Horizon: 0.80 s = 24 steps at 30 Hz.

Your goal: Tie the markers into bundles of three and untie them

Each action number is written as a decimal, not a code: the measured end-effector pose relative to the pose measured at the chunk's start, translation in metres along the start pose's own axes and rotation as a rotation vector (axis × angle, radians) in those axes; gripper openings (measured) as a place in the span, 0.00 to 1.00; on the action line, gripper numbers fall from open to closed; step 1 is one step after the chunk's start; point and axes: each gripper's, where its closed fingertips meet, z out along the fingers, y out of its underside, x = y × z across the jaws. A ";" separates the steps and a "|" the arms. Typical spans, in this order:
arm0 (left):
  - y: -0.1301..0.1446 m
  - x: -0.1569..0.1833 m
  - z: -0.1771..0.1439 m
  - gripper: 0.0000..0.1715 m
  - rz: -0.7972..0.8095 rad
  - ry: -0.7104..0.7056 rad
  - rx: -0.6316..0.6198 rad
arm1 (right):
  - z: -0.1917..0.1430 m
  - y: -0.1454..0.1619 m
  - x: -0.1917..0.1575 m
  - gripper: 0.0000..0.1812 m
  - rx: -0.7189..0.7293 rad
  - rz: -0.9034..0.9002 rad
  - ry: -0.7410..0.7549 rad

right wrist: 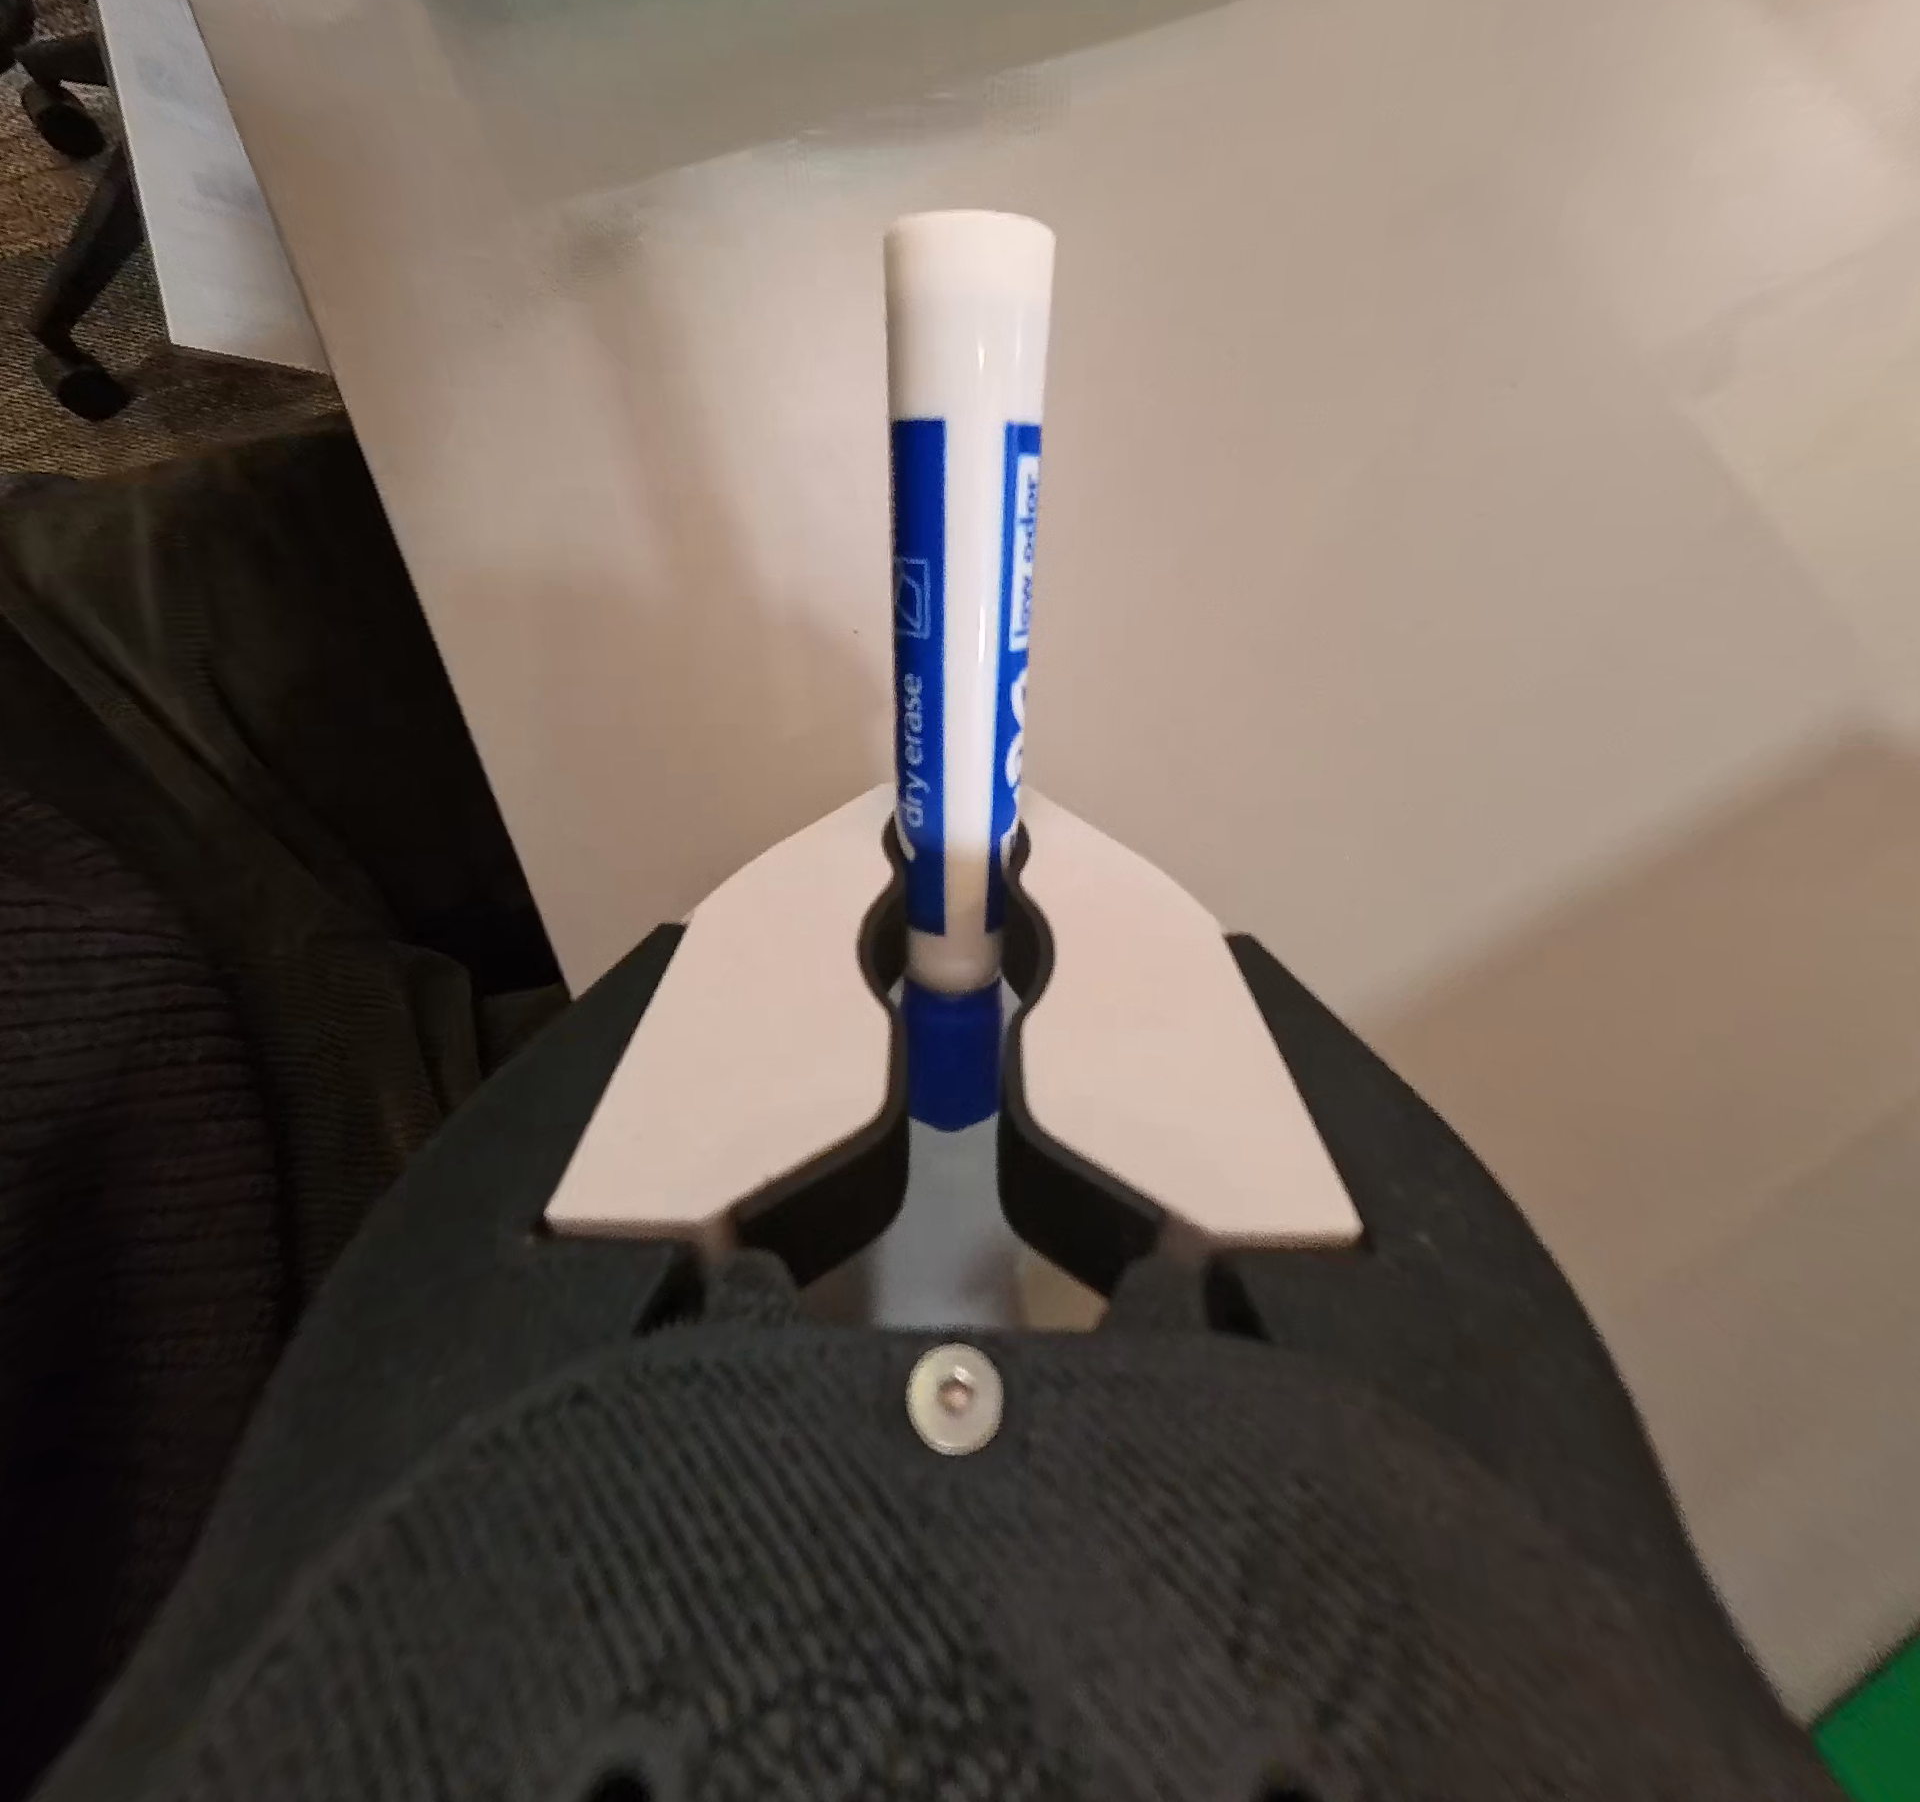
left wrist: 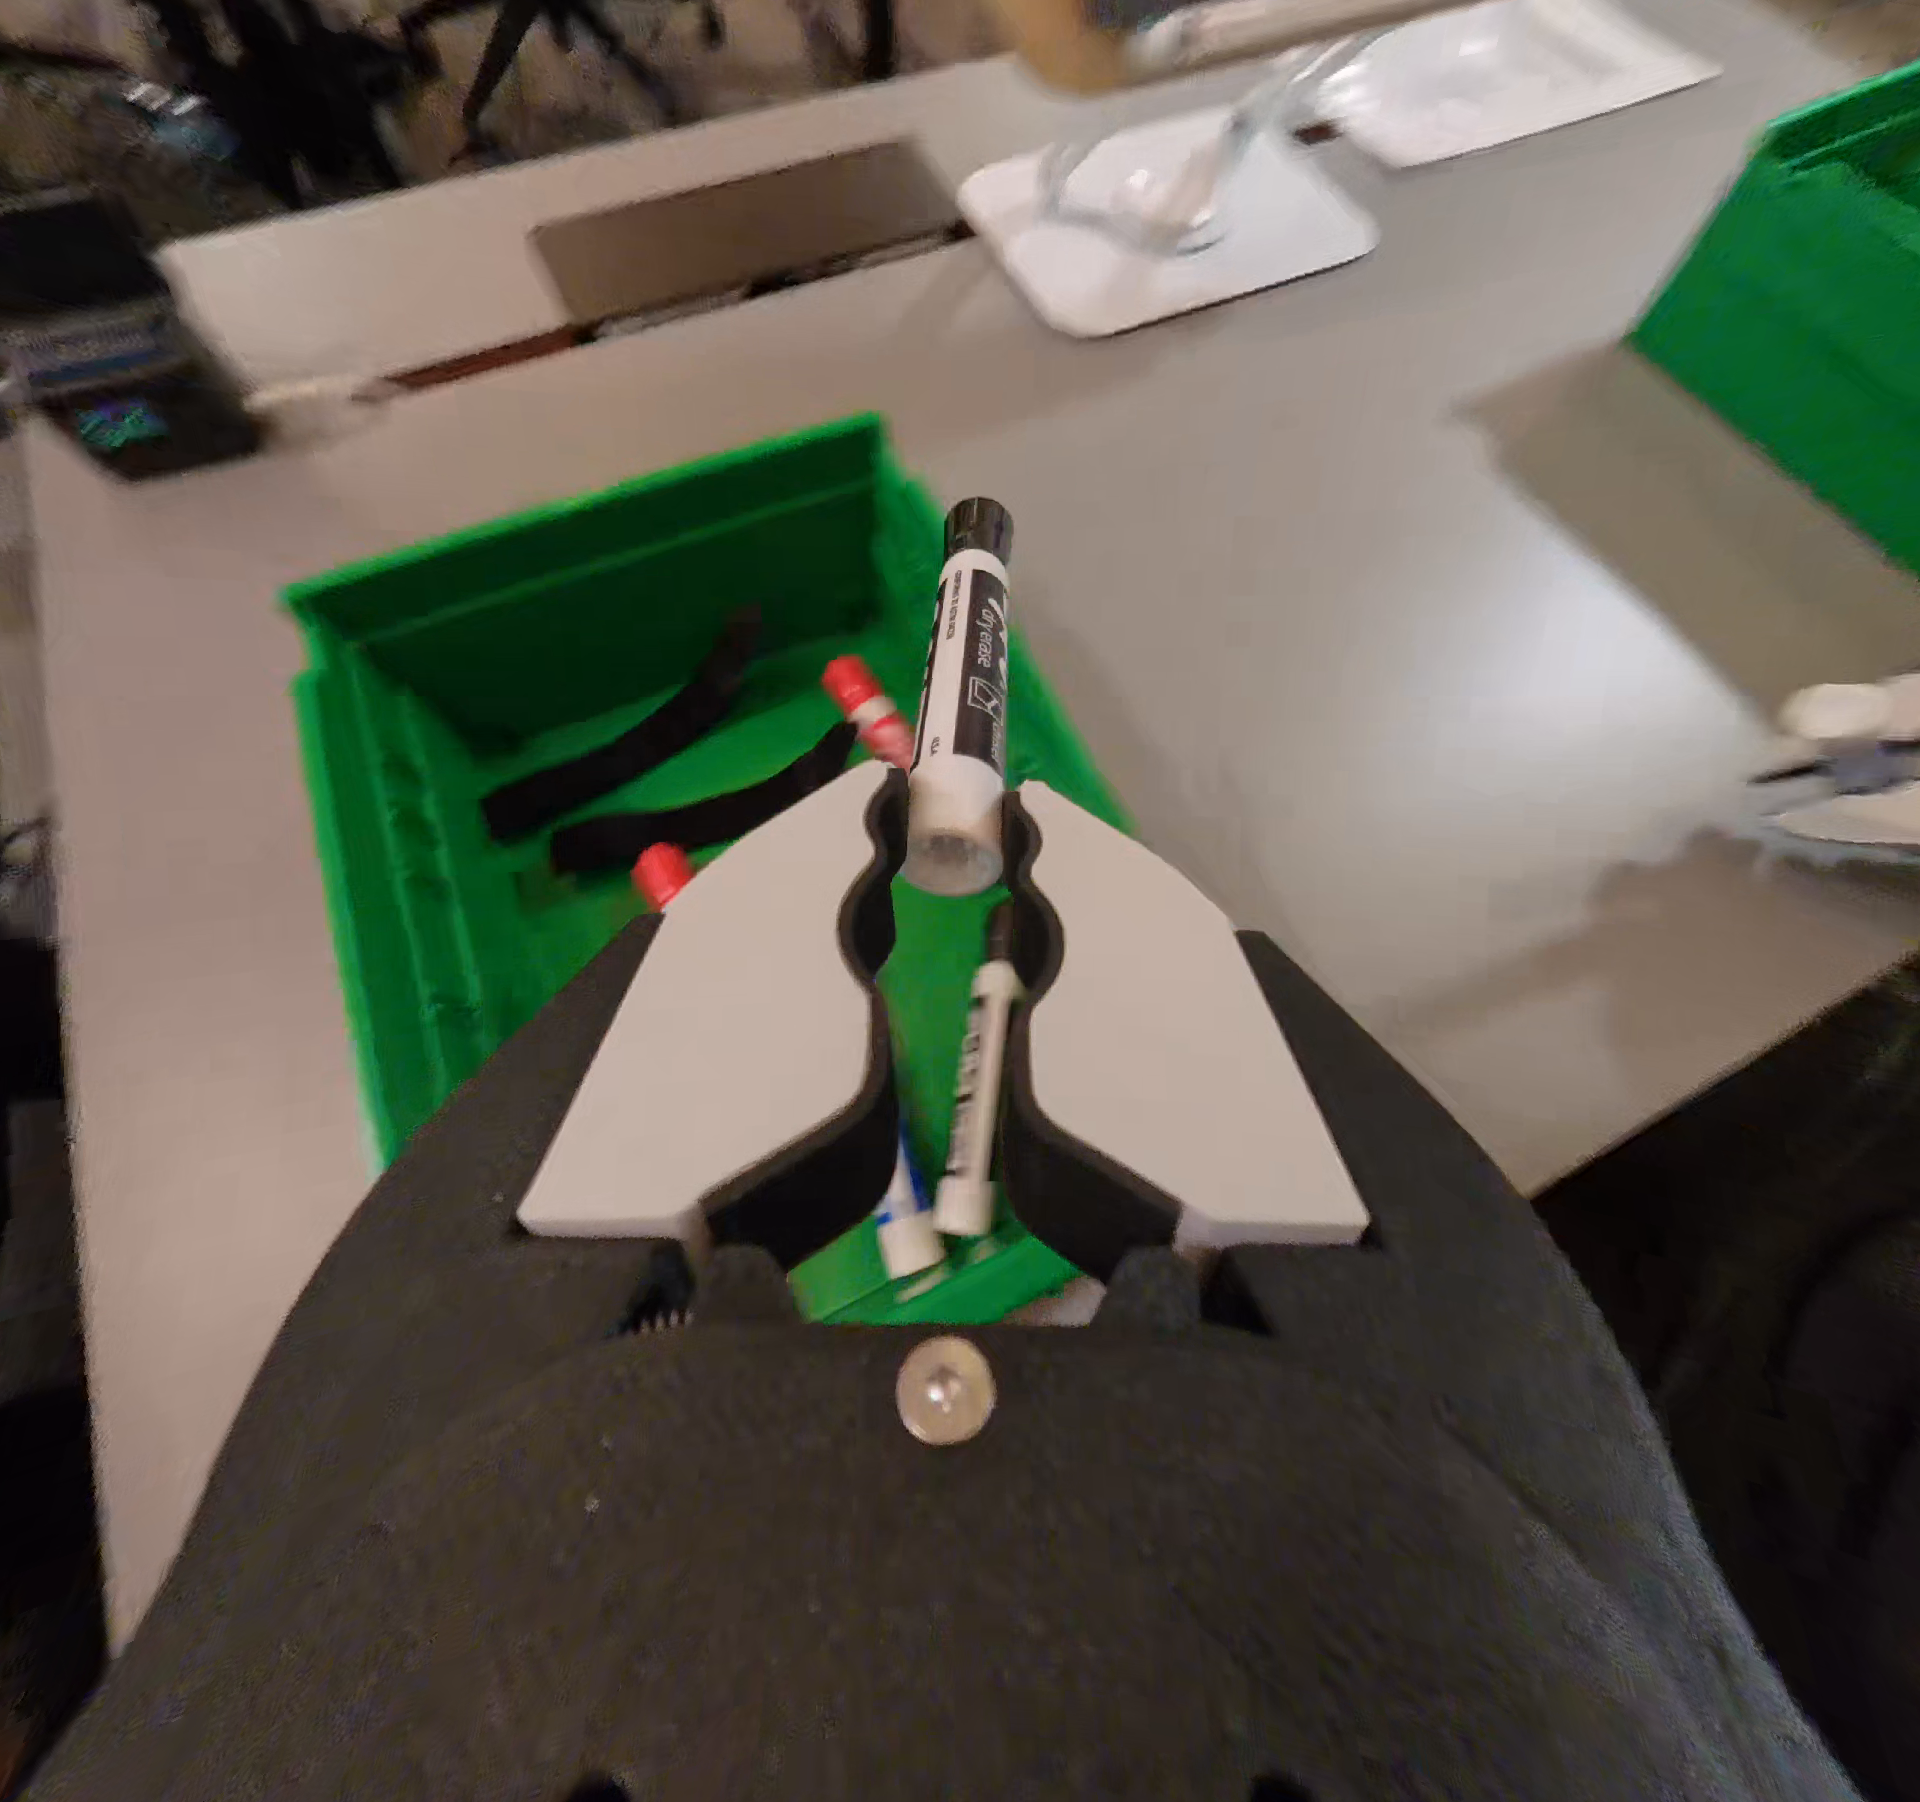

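Observation:
My left gripper (left wrist: 952, 822) is shut on the white tail end of a black-capped white marker (left wrist: 966, 682), which points away and up, above the right rim of a green bin (left wrist: 343, 776). In the bin lie two red-capped markers (left wrist: 868, 708), two black straps (left wrist: 644, 744), a blue-labelled marker (left wrist: 906, 1222) and a black-labelled marker (left wrist: 982, 1098). My right gripper (right wrist: 954, 879) is shut on a blue-and-white marker (right wrist: 966, 547). Its blue cap (right wrist: 948, 1066) sits between the jaws and its white tail points away over the white table (right wrist: 1403, 505).
A second green bin (left wrist: 1808, 298) stands at the right. A white monitor stand (left wrist: 1164, 225) and an open cardboard box (left wrist: 727, 235) sit at the back. The other gripper (left wrist: 1849, 755) shows blurred at the right edge. The table's left edge (right wrist: 312, 350) drops to the carpet with a chair base. Left tips to right tips: about 35 centimeters.

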 end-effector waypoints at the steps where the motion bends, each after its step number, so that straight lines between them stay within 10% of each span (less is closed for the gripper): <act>1: -0.008 0.018 -0.003 0.11 0.019 0.060 0.019 | 0.000 0.001 0.001 0.08 -0.003 -0.001 0.002; 6: -0.019 0.139 0.013 0.11 0.136 0.449 0.055 | -0.003 0.011 0.008 0.08 -0.061 -0.044 0.006; 12: 0.036 0.282 0.063 0.11 0.205 0.858 -0.032 | -0.024 0.066 0.002 0.08 -0.280 -0.181 -0.172; 24: 0.085 0.349 0.080 0.10 0.176 1.114 -0.143 | -0.065 0.100 -0.037 0.08 -0.491 -0.079 -0.325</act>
